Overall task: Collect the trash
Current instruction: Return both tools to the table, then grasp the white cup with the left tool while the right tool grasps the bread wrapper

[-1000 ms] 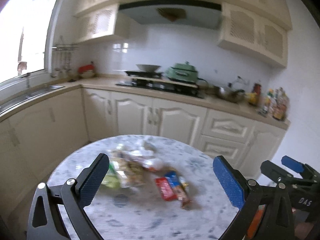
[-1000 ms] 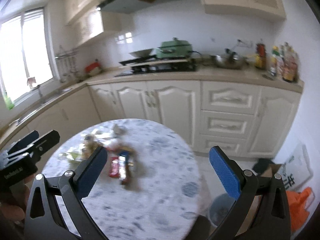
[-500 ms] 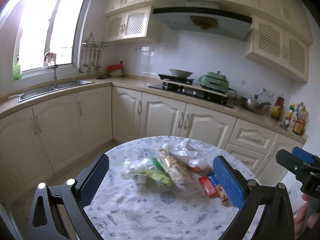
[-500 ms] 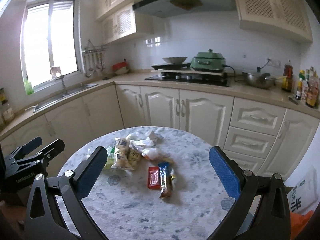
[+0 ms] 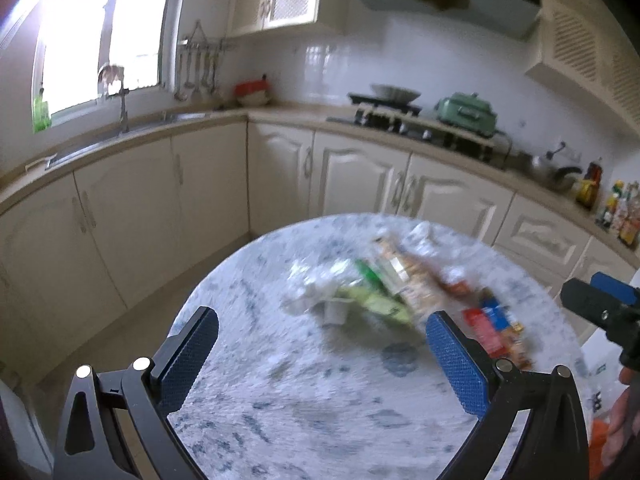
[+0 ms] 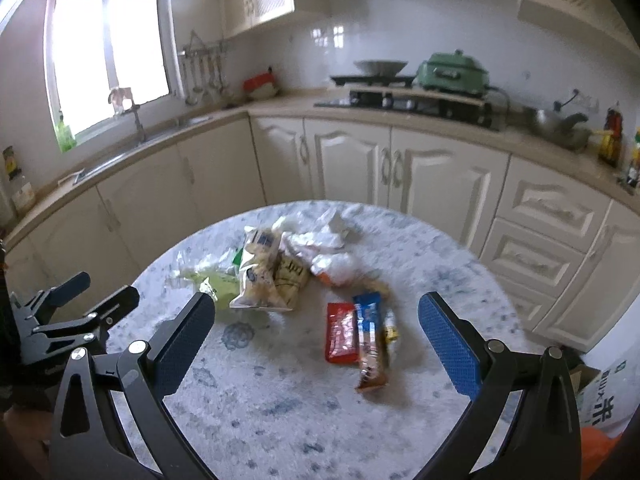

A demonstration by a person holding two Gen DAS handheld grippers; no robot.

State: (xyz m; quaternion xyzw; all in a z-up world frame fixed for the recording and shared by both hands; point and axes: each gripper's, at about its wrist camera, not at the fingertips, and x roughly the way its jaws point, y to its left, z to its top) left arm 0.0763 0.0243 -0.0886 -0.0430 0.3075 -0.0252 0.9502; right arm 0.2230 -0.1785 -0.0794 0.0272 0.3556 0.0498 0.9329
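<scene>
A heap of empty wrappers lies on the round marbled table (image 6: 280, 400): a pale yellow snack bag (image 6: 266, 276) lying flat, crumpled white plastic (image 6: 326, 240) behind it, a green packet (image 6: 218, 280) to its left, and, apart to the right, a flat red sachet (image 6: 341, 332) touching a blue-and-brown bar wrapper (image 6: 370, 344)

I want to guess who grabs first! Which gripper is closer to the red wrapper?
Right, probably. The right gripper is open with the red wrapper lying between its fingers ahead. The left gripper is open too, with the wrapper off to its right.
</scene>
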